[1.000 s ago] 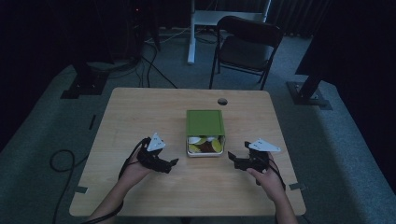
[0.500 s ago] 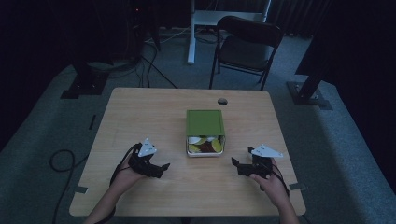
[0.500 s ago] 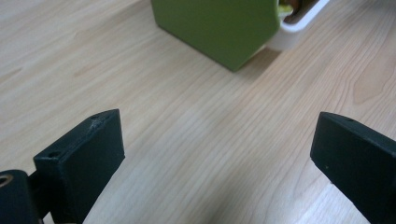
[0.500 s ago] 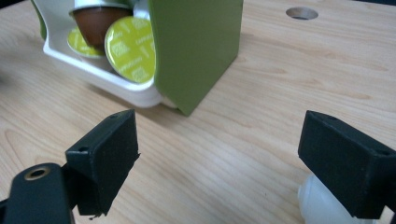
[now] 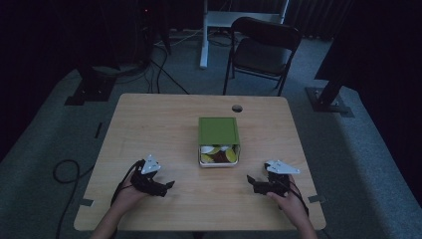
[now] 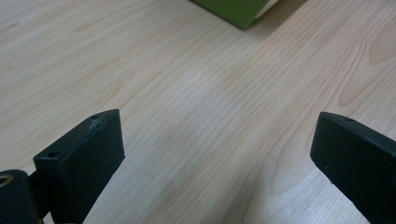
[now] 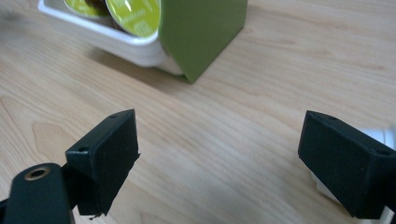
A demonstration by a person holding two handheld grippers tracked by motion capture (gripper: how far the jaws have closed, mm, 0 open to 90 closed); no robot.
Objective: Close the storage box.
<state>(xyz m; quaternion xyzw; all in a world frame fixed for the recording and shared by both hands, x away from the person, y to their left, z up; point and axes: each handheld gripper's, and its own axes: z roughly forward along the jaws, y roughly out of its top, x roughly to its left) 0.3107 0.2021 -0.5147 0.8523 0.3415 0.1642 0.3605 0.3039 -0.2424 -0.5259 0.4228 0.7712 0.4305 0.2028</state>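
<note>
- A green box (image 5: 218,130) sits mid-table (image 5: 149,124), its white tray (image 5: 219,162) slid part-way out on the near side, probably so the contents can be reached.
- The tray holds round pods (image 5: 231,156), yellow-green and white ones among them; I cannot count them surely.
- The left gripper (image 5: 164,186) rests low at the near left, well apart from the box, jaws spread wide over bare wood.
- The right gripper (image 5: 253,180) lies at the near right, jaws likewise apart, nothing between them.
- Its own view shows something small and white (image 7: 387,140) behind 1 jaw; what it is I cannot tell.
- Both grippers point inward, seemingly parked at rest.
</note>
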